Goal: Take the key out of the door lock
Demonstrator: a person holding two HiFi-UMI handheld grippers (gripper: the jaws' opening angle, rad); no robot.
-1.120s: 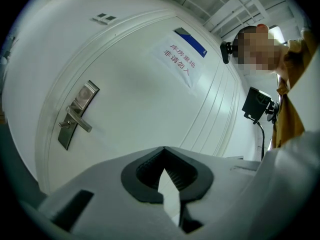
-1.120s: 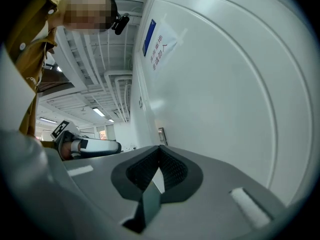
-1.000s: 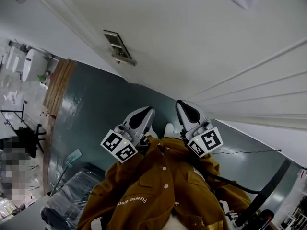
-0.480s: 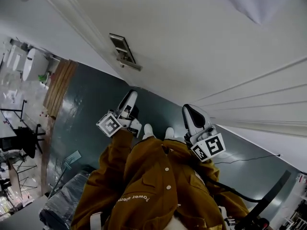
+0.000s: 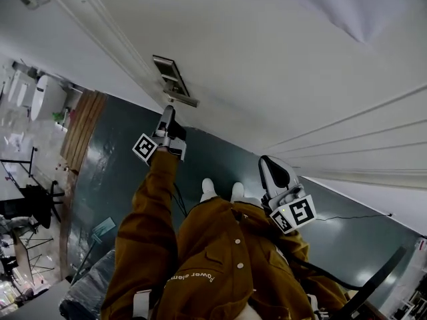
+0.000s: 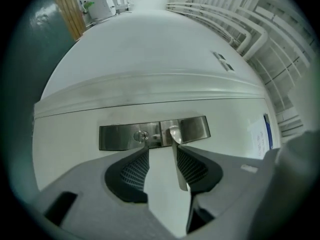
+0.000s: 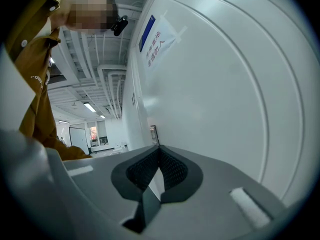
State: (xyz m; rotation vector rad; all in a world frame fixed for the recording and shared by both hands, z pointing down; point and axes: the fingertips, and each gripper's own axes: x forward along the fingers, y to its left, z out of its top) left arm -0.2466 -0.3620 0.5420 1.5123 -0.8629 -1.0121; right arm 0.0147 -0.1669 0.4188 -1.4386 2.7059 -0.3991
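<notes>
A steel lock plate [image 6: 120, 137] sits on the white door [image 5: 267, 65], with a round key cylinder [image 6: 142, 135] in it; the key itself is too small to make out. The lever handle [image 6: 176, 156] sticks out of the plate toward me. My left gripper [image 6: 161, 148] is right in front of the plate [image 5: 168, 72]. Its jaws have just been opening and now stand open. The handle runs between them, close to the right pad [image 6: 192, 166], and the cylinder lies just past the left fingertip. My right gripper [image 5: 269, 161] hangs lower by the door, shut and empty.
A paper notice [image 7: 156, 38] is taped to the door. The dark green floor [image 5: 113, 152] lies below, with a wooden strip [image 5: 80, 125] and furniture [image 5: 40, 92] at the far left. The person's brown jacket [image 5: 213, 259] fills the lower middle.
The left gripper has gone from beside the body up to the lock plate and rolled on the way. The right gripper has stayed where it was.
</notes>
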